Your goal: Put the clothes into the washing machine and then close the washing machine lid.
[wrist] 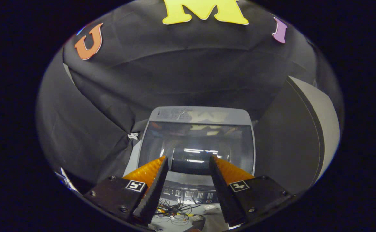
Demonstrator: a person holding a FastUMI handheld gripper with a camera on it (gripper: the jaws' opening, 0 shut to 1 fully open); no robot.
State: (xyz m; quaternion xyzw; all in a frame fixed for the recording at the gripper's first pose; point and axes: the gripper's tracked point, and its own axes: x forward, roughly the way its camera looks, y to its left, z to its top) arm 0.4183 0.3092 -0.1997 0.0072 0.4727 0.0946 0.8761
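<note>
Below and ahead of the gripper (188,167) stands the washing machine (197,141), a grey top-loader seen from above and from its front side. Its lid (197,146) is a dark glass panel in a pale grey frame, and it lies flat and closed over the tub, throwing back streaks of ceiling light (whatever is in the drum cannot be made out through the glare). The gripper's fingers (155,180) stand spread apart with nothing between them; in the gap shows the near edge of the lid and, closer still, the control panel (191,194) with its rows of small buttons. The fingertips reach over the front part of the lid, though whether they touch it or hang above it cannot be told. Under the panel, on the floor in front of the machine, lies a tangle of cables (171,211), yellow and black. Black cloth (110,96) drapes behind and to the left of the machine, gathered with a small white tie (132,136) near the machine's rear left corner. To the right rises a tall dark board with a pale grey edge (320,122), standing close beside the machine. No clothes can be picked out anywhere around the machine.
</note>
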